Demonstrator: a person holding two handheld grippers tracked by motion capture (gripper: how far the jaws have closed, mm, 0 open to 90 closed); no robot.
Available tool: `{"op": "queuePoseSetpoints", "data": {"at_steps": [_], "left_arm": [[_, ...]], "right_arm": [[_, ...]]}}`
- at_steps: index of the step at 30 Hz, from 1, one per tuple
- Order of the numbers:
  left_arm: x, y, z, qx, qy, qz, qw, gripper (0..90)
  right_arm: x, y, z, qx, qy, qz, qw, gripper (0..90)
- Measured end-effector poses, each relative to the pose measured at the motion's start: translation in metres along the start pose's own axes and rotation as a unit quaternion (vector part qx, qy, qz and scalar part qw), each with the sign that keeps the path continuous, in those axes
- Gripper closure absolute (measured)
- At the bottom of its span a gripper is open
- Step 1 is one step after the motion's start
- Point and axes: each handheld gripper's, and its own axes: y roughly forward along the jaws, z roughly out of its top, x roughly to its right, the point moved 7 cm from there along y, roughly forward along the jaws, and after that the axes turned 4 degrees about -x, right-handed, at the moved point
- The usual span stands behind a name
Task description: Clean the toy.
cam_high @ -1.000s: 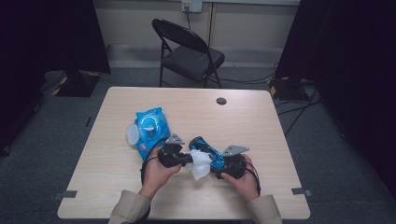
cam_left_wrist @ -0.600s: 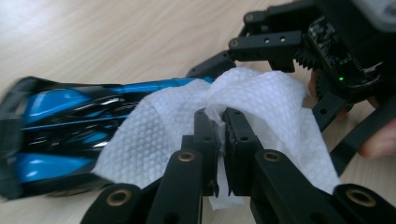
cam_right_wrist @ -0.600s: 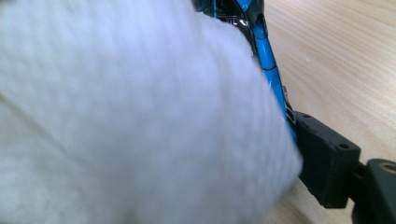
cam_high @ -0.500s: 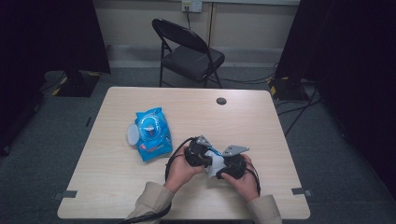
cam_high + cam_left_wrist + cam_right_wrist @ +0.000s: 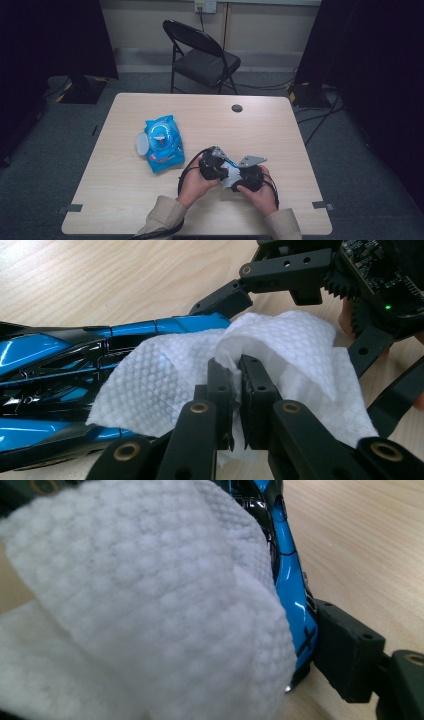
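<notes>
A glossy blue and black toy car point(image 5: 50, 355) lies on the wooden table point(image 5: 120, 185), its rear under a white textured wipe point(image 5: 165, 385). My left gripper point(image 5: 239, 370) is shut on a fold of that wipe and holds it against the car. My right gripper point(image 5: 248, 176) is shut across the car's body point(image 5: 290, 580); one black finger point(image 5: 345, 650) presses on the car's blue side, and the wipe point(image 5: 150, 605) hides the other. In the high view the two grippers sit close together, the left gripper point(image 5: 212, 167) beside the right, with the wipe point(image 5: 231, 174) between them.
A blue pack of wipes point(image 5: 162, 142) with its white lid flipped open lies on the table to the left of the hands. A dark round grommet point(image 5: 237, 108) sits near the far edge. A black folding chair point(image 5: 202, 57) stands beyond the table.
The left gripper has slid to the right along the car with the wipe, up to the right gripper. The right hand has stayed put.
</notes>
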Motion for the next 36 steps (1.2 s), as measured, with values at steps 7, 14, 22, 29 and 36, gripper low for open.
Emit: {"op": "queuePoseSetpoints", "data": {"at_steps": [7, 14, 22, 29, 36], "left_arm": [[-0.018, -0.009, -0.005, 0.004, -0.021, 0.022, 0.9995, 84.6], [-0.031, -0.017, -0.009, -0.003, -0.014, 0.040, 0.9991, 84.4], [-0.048, -0.024, -0.017, -0.007, -0.039, 0.051, 0.9979, 84.6], [-0.051, -0.025, -0.016, -0.007, -0.043, 0.053, 0.9977, 84.5], [-0.054, -0.027, -0.018, 0.006, -0.056, 0.047, 0.9973, 84.4]], "right_arm": [[0.000, 0.000, 0.000, 0.000, 0.000, 0.000, 1.0000, 25.8], [0.000, 0.000, 0.000, 0.000, 0.000, 0.000, 1.0000, 25.9], [0.000, 0.000, 0.000, 0.000, 0.000, -0.002, 1.0000, 26.0], [0.000, 0.000, 0.000, 0.000, 0.000, -0.001, 1.0000, 26.0], [0.000, 0.000, 0.000, 0.001, 0.000, -0.001, 1.0000, 26.0]]}}
